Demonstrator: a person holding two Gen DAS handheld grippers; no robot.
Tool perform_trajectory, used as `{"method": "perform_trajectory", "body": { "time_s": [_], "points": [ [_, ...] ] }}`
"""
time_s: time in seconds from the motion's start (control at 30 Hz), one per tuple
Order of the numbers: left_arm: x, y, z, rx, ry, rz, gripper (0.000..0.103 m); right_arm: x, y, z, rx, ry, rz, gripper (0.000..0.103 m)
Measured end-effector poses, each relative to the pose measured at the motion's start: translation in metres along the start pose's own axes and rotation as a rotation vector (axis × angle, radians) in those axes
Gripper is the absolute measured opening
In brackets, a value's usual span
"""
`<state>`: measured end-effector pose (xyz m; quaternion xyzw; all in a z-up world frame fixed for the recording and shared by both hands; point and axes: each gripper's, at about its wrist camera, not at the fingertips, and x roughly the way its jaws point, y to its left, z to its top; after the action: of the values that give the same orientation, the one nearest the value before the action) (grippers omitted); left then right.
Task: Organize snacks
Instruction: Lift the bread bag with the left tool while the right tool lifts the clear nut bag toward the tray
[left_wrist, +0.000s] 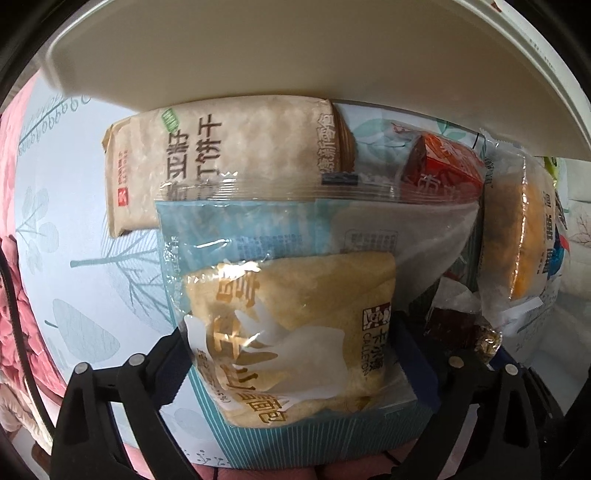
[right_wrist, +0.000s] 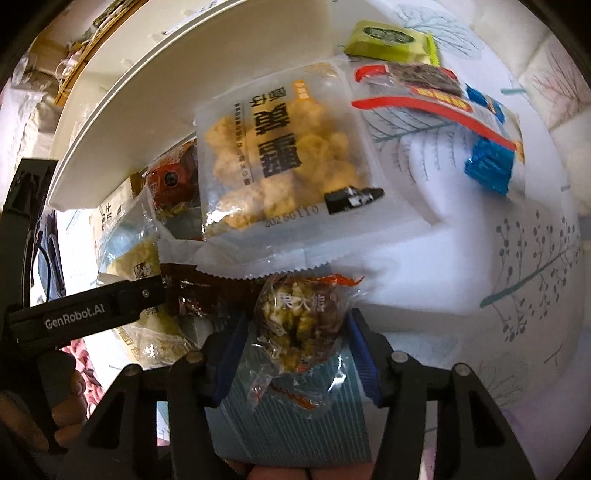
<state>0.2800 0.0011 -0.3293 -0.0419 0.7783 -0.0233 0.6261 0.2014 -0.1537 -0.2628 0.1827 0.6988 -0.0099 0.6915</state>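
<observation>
A smooth white tray (left_wrist: 258, 55) with a rounded rim spans the far side of the desk (left_wrist: 85, 206), whose cloth is pale with printed blue-grey leaves and branches. Just near the tray's rim lies a matte beige cracker pack (left_wrist: 221, 155), rectangular and crinkled. Overlapping its near edge is a glossy clear-and-teal bread bag (left_wrist: 288, 317) holding a soft yellow square loaf; the left gripper (left_wrist: 295, 354) straddles this bag with jaws spread wide, and whether the blue pads press it I cannot tell. To the right sits a frosted pouch of golden puffs (right_wrist: 280, 162), its near edge serrated. Farther right lie a flat red-trimmed packet (right_wrist: 436, 96) and a crumpled blue foil wrapper (right_wrist: 487, 166) (a small green bar (right_wrist: 391, 40) lies beyond them). Smallest, a clear crinkly nut candy (right_wrist: 299, 317) sits between the right gripper (right_wrist: 295, 362) pads, jaws half closed, contact unclear.
</observation>
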Motion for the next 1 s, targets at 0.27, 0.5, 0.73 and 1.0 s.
{"method": "perform_trajectory", "body": {
  "time_s": [0.27,0.5,0.73,1.0],
  "points": [
    [0.003,0.02,-0.012,-0.032,0.043,-0.017,0.092,0.002,0.002,-0.02,0.037,-0.003,0.021,0.054],
    [-0.005,0.041,-0.029,-0.017,0.033,-0.022,0.092,0.003,0.015,-0.046,0.045,-0.033,0.037,0.054],
    [-0.028,0.056,-0.049,0.024,-0.018,-0.035,0.092,0.0,0.047,-0.078,0.021,-0.086,0.065,0.054],
    [-0.065,0.08,-0.058,0.044,-0.102,-0.036,0.092,-0.015,0.097,-0.091,-0.071,-0.165,0.079,0.054]
  ]
}}
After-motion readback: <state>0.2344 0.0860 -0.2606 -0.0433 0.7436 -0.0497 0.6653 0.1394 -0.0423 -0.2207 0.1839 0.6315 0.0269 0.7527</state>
